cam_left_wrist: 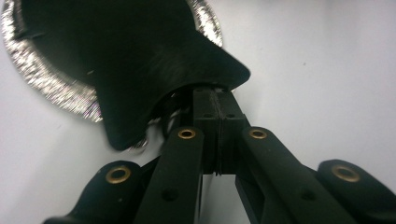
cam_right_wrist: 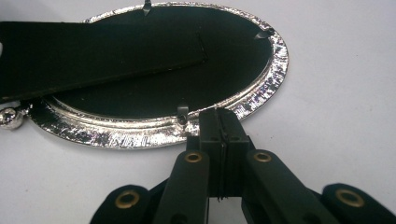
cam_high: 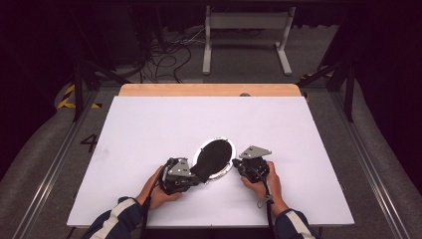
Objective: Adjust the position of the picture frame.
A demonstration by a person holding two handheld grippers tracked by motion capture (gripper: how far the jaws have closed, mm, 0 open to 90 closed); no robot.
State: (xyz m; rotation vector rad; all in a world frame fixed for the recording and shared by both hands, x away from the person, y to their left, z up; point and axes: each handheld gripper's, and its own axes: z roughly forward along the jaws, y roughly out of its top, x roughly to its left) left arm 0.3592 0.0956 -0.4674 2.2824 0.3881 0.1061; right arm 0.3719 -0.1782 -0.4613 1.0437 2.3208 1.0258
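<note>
An oval silver picture frame [cam_high: 226, 171] is laid face down on the white bench [cam_high: 149, 129], between the 2 grippers, its long axis running away from the person and slightly rightward. Its black backing board [cam_left_wrist: 140, 60], with the stand, is tilted up off the frame. The left gripper [cam_high: 195, 175] is clenched on the board's near edge, at the frame's lower-left end. The right gripper [cam_right_wrist: 219, 122] is seen with jaws pressed together at the frame's rim beside a small retaining tab [cam_right_wrist: 182, 112]; whether anything is pinched cannot be told. Both are at the frame.
</note>
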